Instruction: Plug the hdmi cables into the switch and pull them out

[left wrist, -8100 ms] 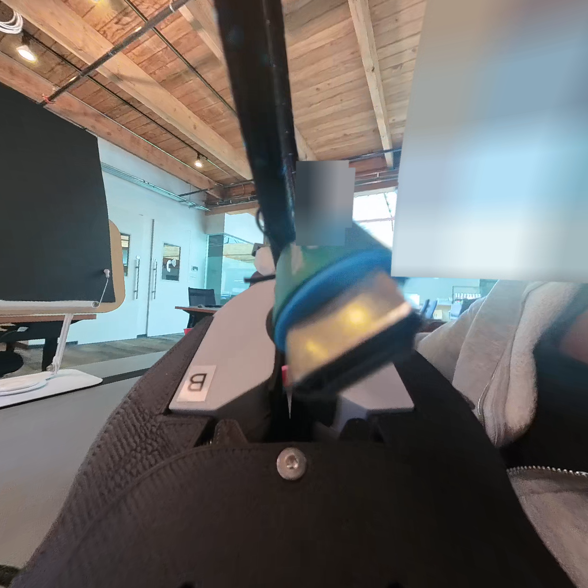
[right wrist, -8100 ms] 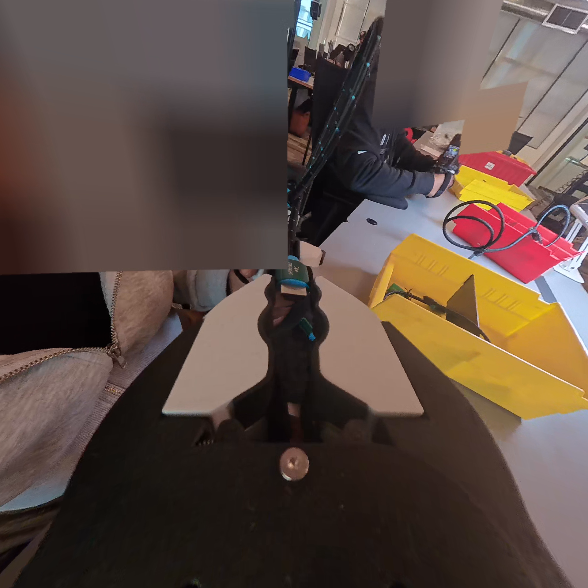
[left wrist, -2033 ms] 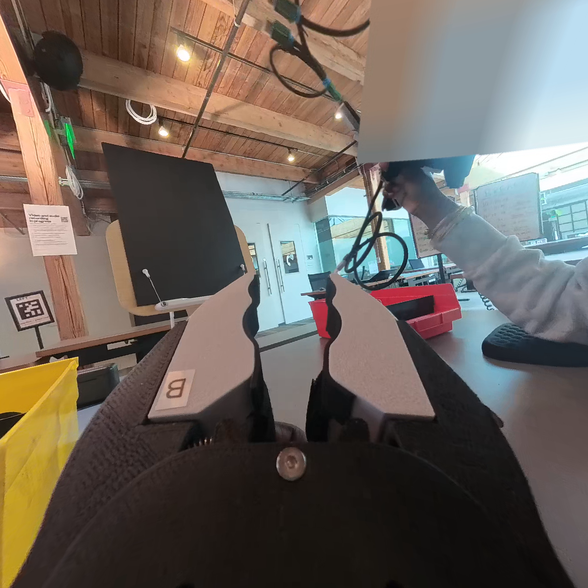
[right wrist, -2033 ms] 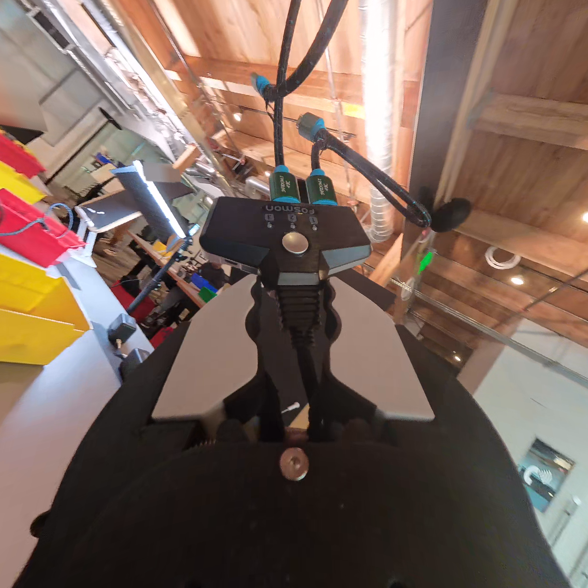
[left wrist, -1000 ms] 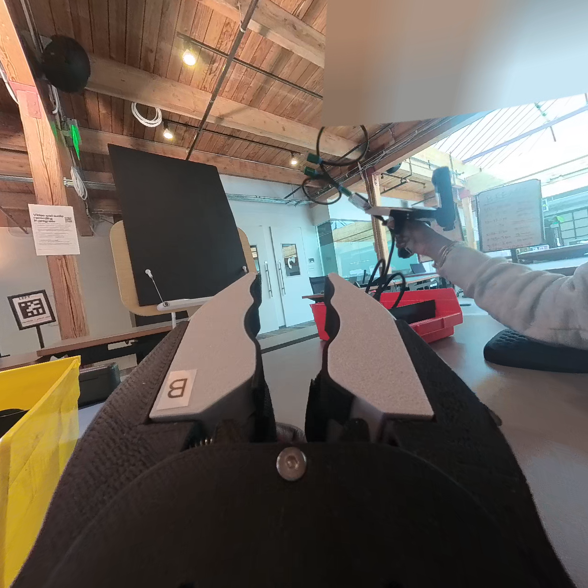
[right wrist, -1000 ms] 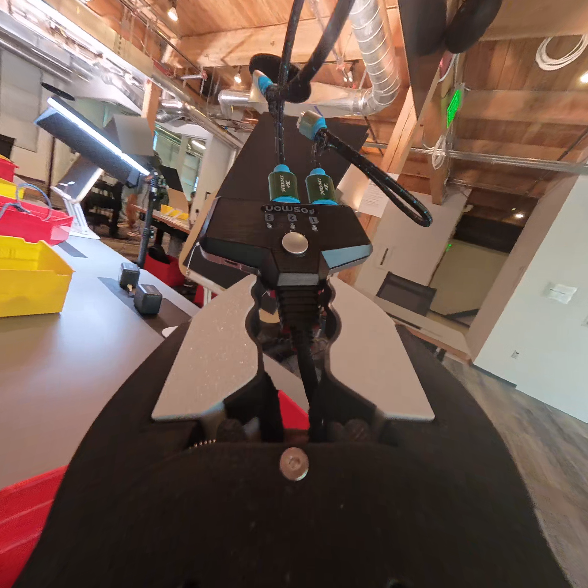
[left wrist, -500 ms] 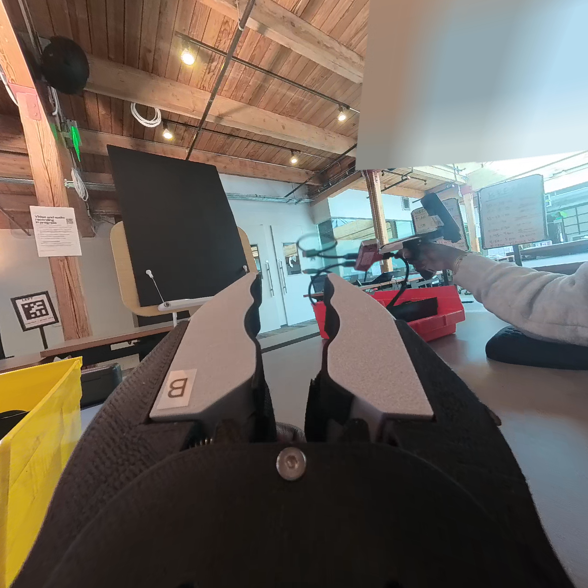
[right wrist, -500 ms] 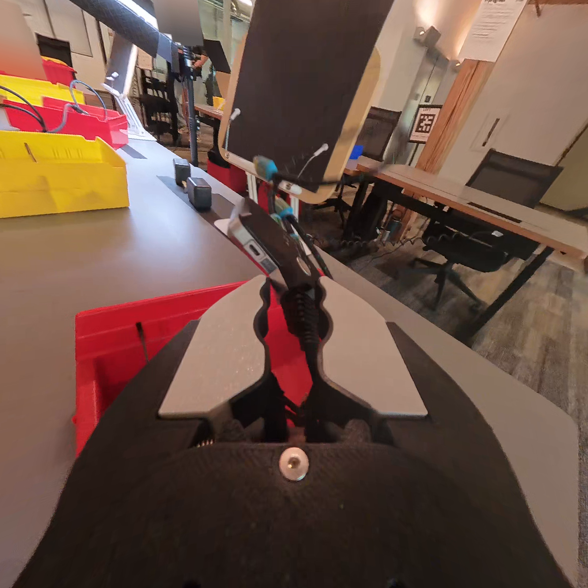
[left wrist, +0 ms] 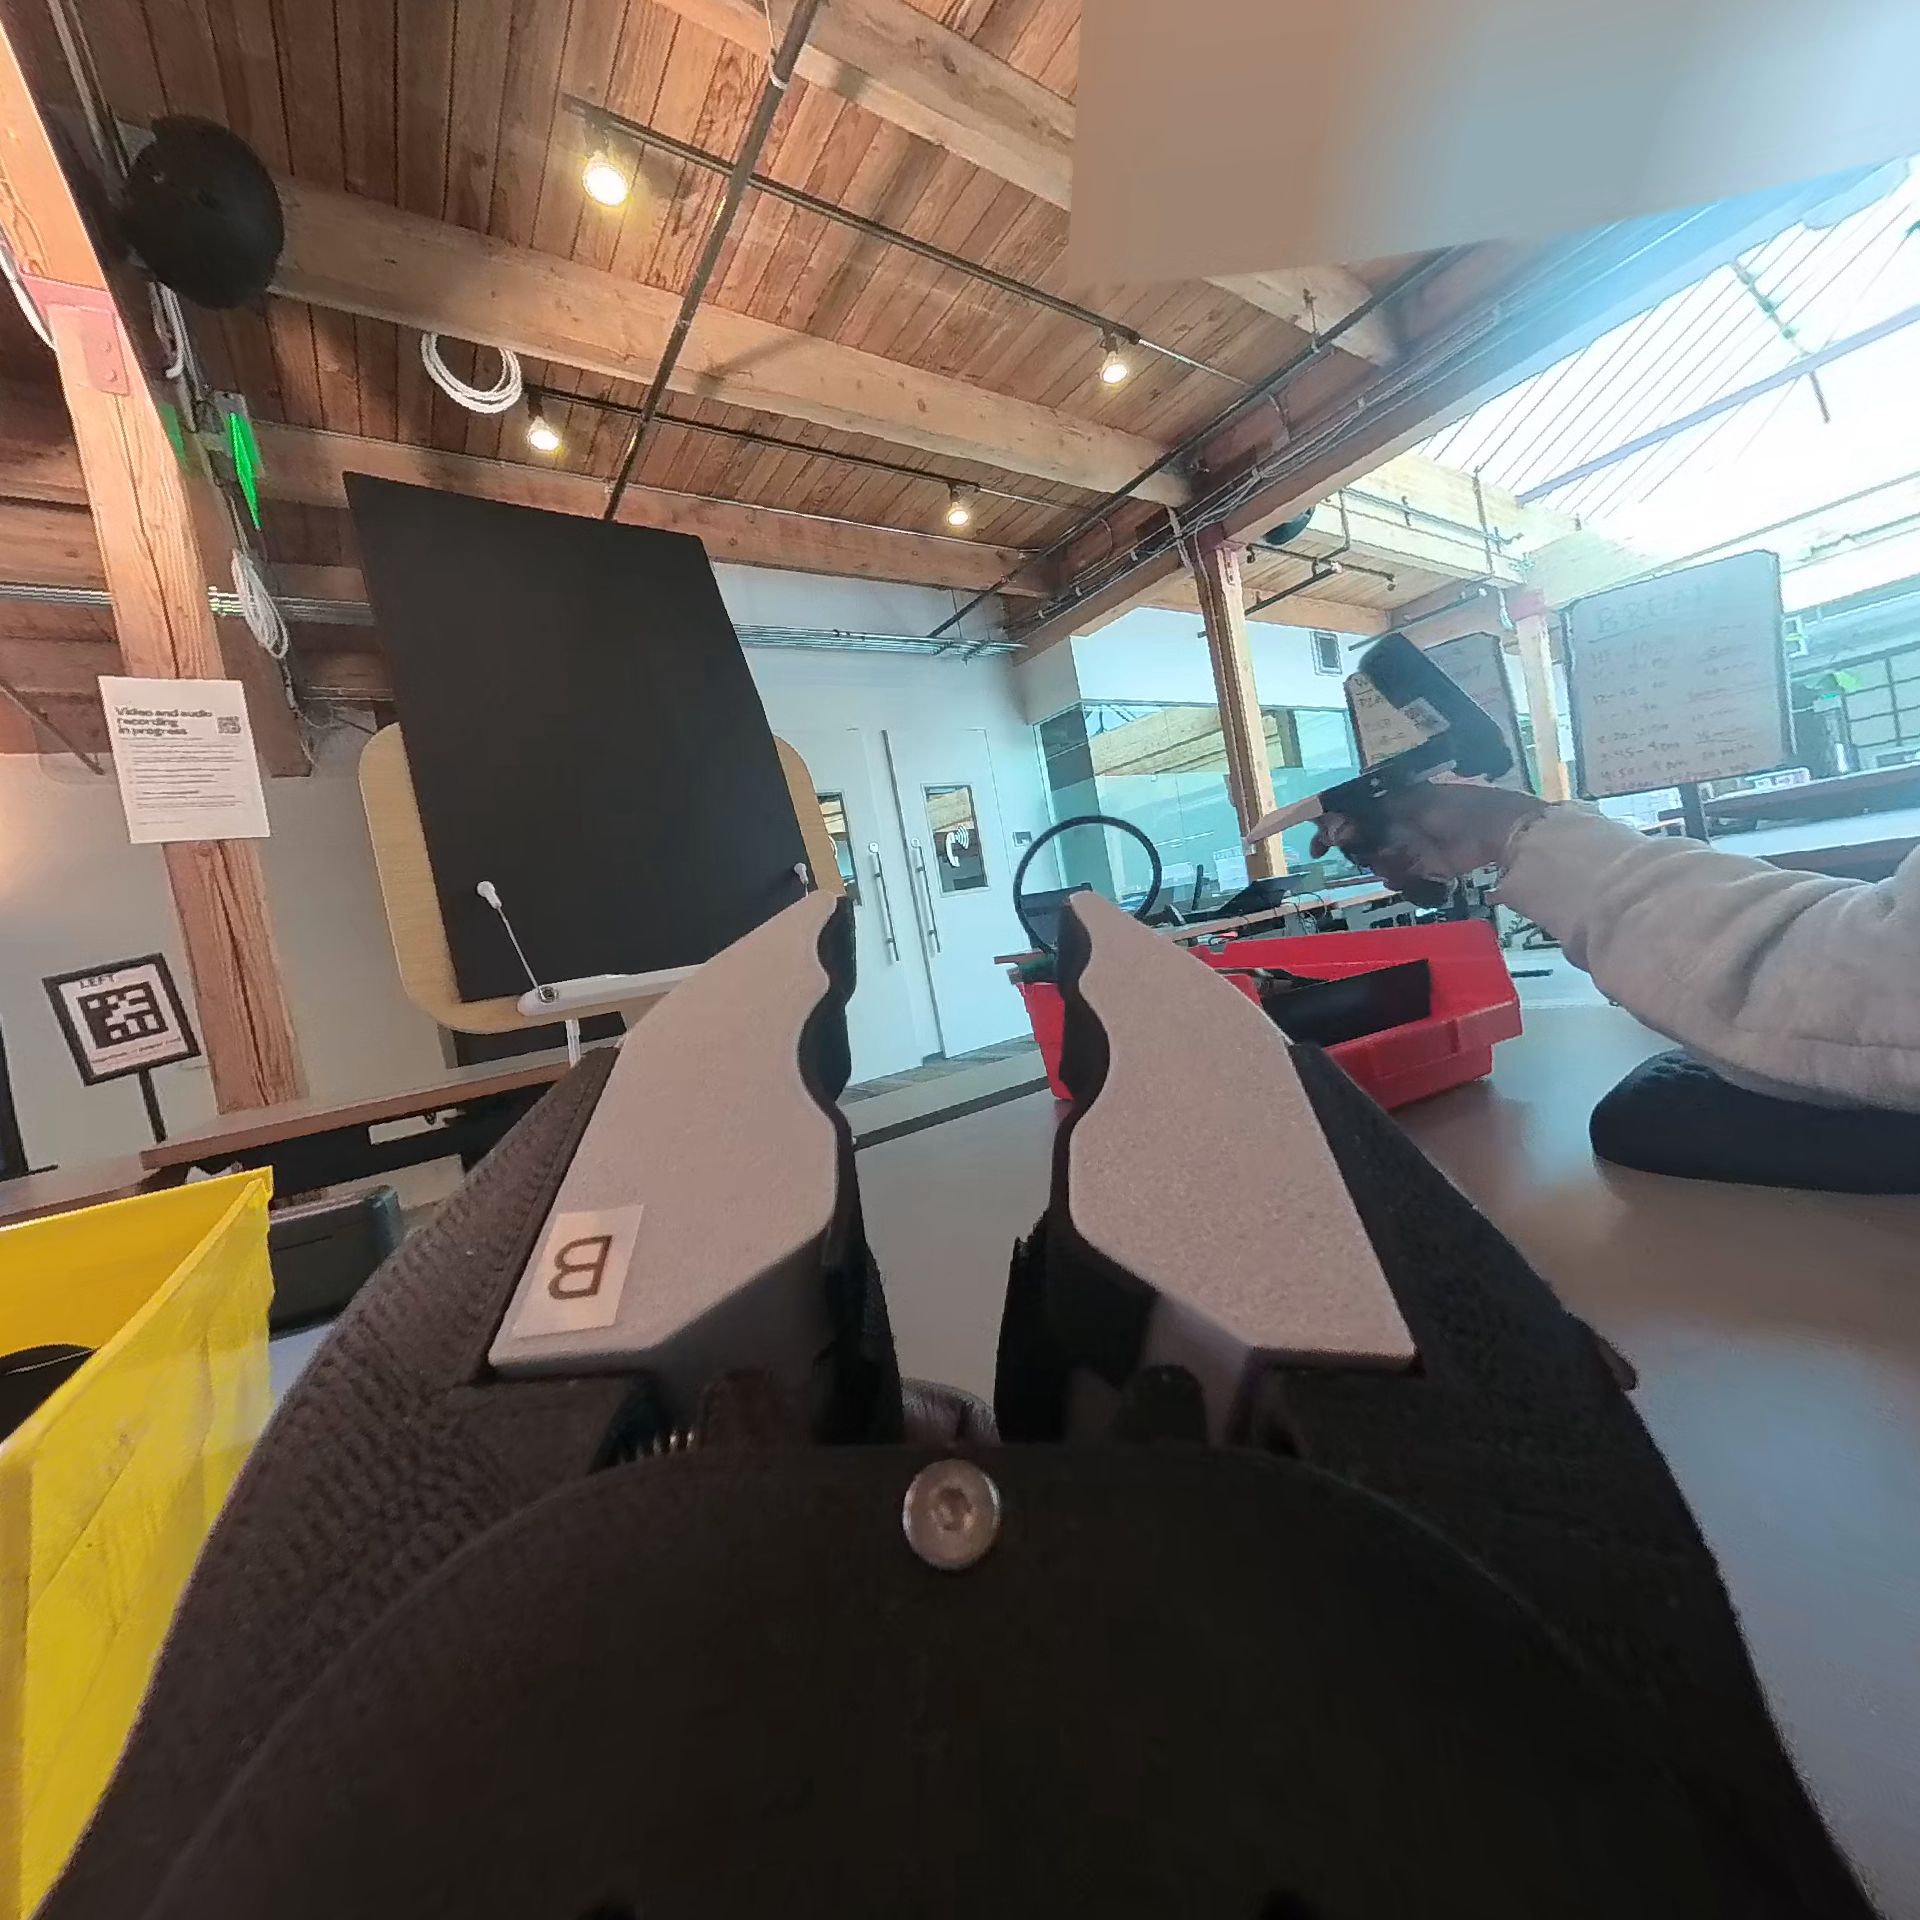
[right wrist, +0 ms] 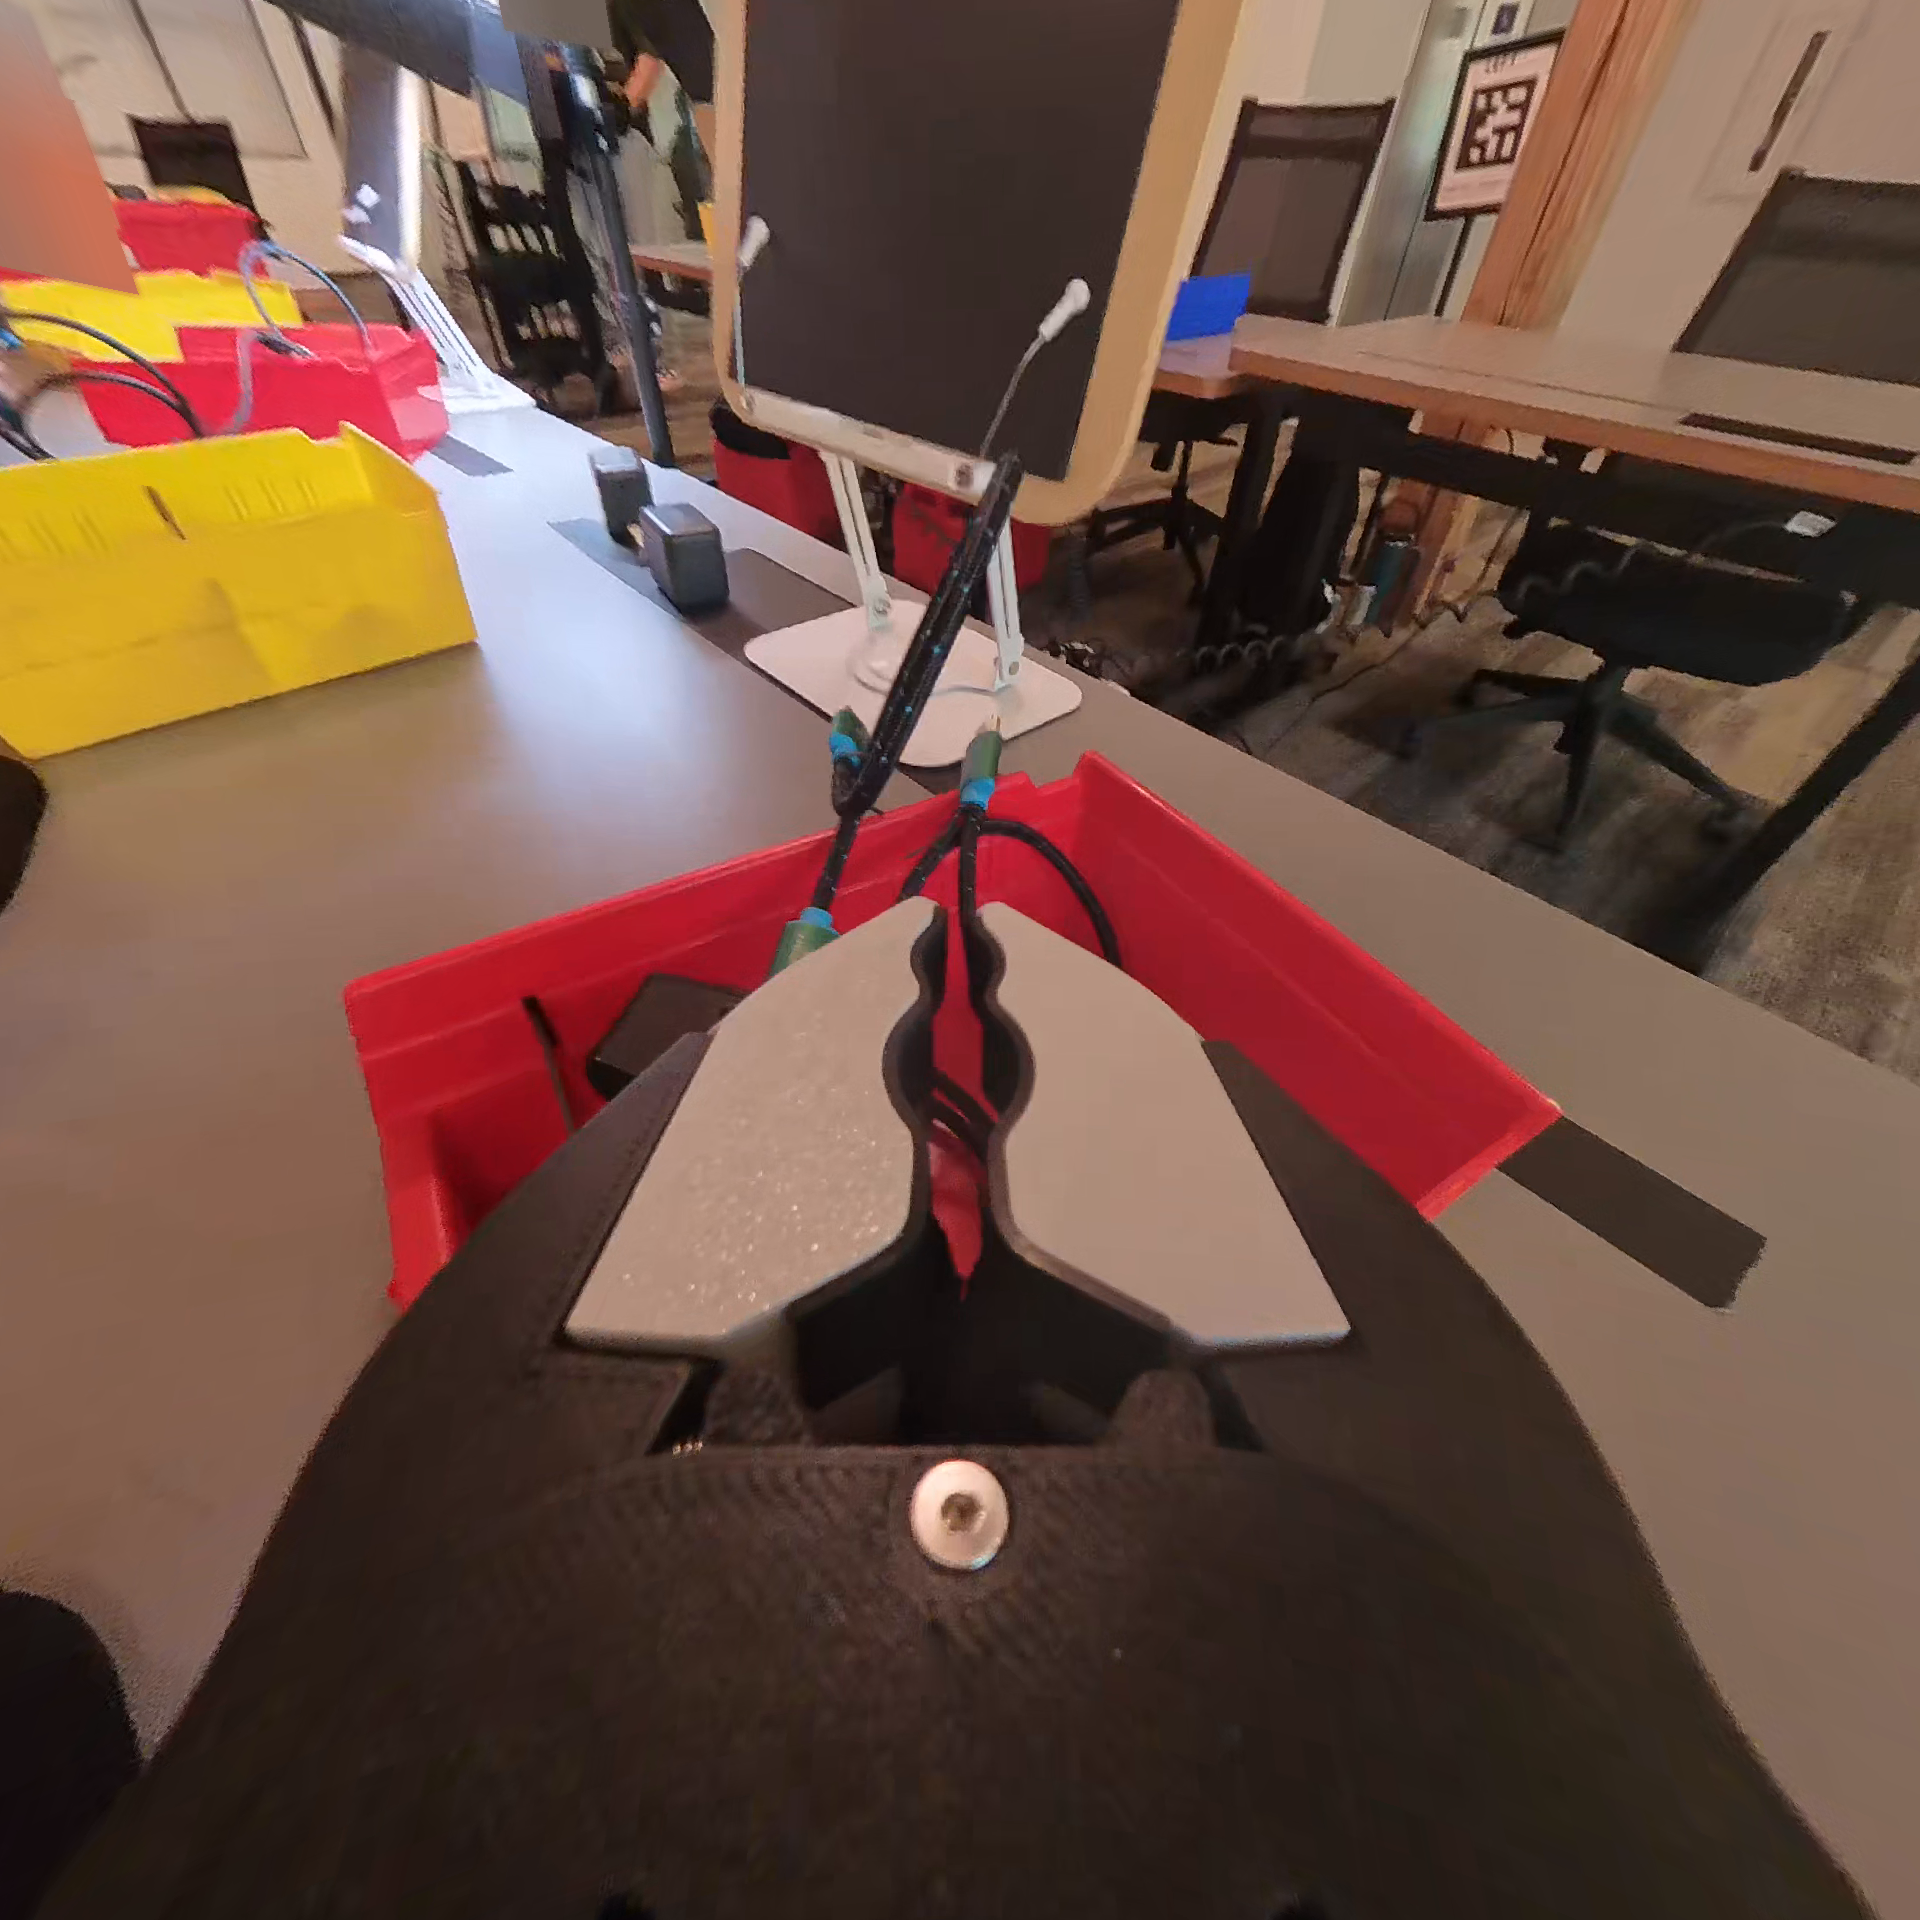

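My two textured black grippers, left gripper (left wrist: 951, 914) and right gripper (right wrist: 961, 914), carry grey scalloped fingers, silver screws, and I wear a light grey sleeve (left wrist: 1704, 935).

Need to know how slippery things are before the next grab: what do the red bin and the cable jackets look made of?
The red bin looks like moulded hard plastic: uniform colour, smooth thin walls, faint sheen. The cables seem jacketed in woven braid, black with blue flecks, matte and textured, so probably grippy. Their green plugs look smooth, perhaps metal or plastic; I cannot tell which.

Wooden beamed ceiling (left wrist: 831, 208) with spotlights (left wrist: 603, 179) above grey desks (right wrist: 1558, 364).
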Demonstrator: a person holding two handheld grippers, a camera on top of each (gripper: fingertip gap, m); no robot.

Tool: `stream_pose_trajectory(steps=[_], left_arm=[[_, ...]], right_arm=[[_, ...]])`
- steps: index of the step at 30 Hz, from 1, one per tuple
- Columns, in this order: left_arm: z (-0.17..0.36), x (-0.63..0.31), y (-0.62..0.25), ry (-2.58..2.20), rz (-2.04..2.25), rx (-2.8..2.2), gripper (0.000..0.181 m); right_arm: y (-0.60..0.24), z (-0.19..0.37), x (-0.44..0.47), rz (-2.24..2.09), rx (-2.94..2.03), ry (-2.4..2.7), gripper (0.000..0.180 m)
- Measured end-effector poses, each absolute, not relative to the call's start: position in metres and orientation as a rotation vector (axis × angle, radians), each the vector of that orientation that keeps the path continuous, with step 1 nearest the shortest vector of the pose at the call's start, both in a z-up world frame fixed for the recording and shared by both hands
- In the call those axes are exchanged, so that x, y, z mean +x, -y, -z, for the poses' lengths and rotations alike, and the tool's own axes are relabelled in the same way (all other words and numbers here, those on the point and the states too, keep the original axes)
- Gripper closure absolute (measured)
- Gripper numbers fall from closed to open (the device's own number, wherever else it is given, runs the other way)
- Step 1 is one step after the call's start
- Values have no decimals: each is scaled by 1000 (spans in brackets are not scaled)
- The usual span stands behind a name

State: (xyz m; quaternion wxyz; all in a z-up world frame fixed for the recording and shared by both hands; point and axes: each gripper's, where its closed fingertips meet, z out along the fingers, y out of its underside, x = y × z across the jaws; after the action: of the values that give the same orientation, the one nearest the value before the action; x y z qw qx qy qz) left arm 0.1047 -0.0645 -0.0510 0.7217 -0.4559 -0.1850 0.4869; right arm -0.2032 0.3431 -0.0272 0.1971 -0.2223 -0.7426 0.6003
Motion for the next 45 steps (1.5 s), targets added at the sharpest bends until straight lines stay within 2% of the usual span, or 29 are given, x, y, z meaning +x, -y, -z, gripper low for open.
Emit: stream_pose_trajectory(steps=[3,11,16,21,27,38,45], left_arm=[[52,104,64,410,-1073,-1013,145],[51,104,64,412,-1077,-1013,145],[51,105,65,410,-1078,-1006,145],[50,106,65,405,-1078,-999,145],[49,107,68,407,-1067,-977,145],[50,106,66,407,-1076,-992,145],[49,106,68,411,-1065,-981,145]], right_arm=[[-342,32,-211,-1592,-663,2086,172],[-311,33,-218,-1486,-731,2163,126],[-267,97,-206,-1074,-738,2594,93],[-260,152,-189,-700,-795,2868,84],[-259,184,-188,-631,-838,2975,81],[-258,209,-191,-599,-915,3028,75],[-265,178,-196,-622,-872,2923,79]])
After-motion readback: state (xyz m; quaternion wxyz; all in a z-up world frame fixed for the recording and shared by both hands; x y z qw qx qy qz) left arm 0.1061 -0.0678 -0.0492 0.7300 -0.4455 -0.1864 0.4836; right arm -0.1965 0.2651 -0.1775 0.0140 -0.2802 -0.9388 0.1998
